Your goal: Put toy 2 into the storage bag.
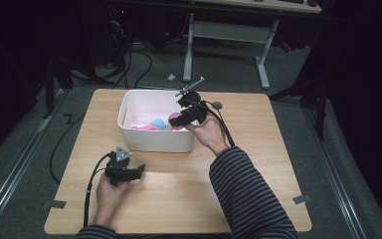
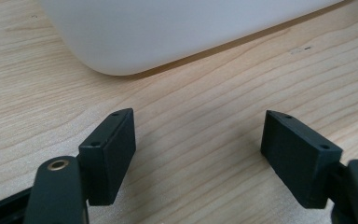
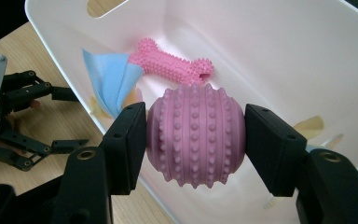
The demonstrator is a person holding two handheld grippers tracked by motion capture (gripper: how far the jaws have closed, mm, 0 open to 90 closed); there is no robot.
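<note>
Wooden counter (image 1: 179, 199) in a dim room, grey floor all round, and a white desk frame (image 1: 226, 35) way off behind the white plastic bin (image 1: 151, 142), which I'll use as the landmark for everything.

Nearest to the person, on the counter just in front of the bin's near wall and a bit toward its left corner, sits the left gripper (image 1: 138, 172). Its jaws are spread wide with nothing between them, just bare wood grain and the bin's rounded corner (image 2: 121, 60) ahead of it.

Next up, the right gripper (image 3: 196, 140) is over the bin's right-hand end, clenched on a pink spiky rubber ball (image 3: 196, 140). The ball hangs above the bin's inside, one pad pressed on each side across its widest part. From the high view you mostly see the hand and the gripper body (image 1: 189, 113) there.

Further in, down on the bin floor: a pink nubby bone toy (image 3: 170, 63) lying flat, with a light blue cloth (image 3: 112, 79) just beside it on the side toward the left gripper.

My take on handling: the ball looks like soft rubber, light, and squishy enough to give under the pads. The nubs should make it grippy, not slippery. It's round though, so squeezing off-centre could pop it out sideways. Across the middle, like now, looks like the right spot. Nothing fragile about it, so a drop would probably just bounce.
</note>
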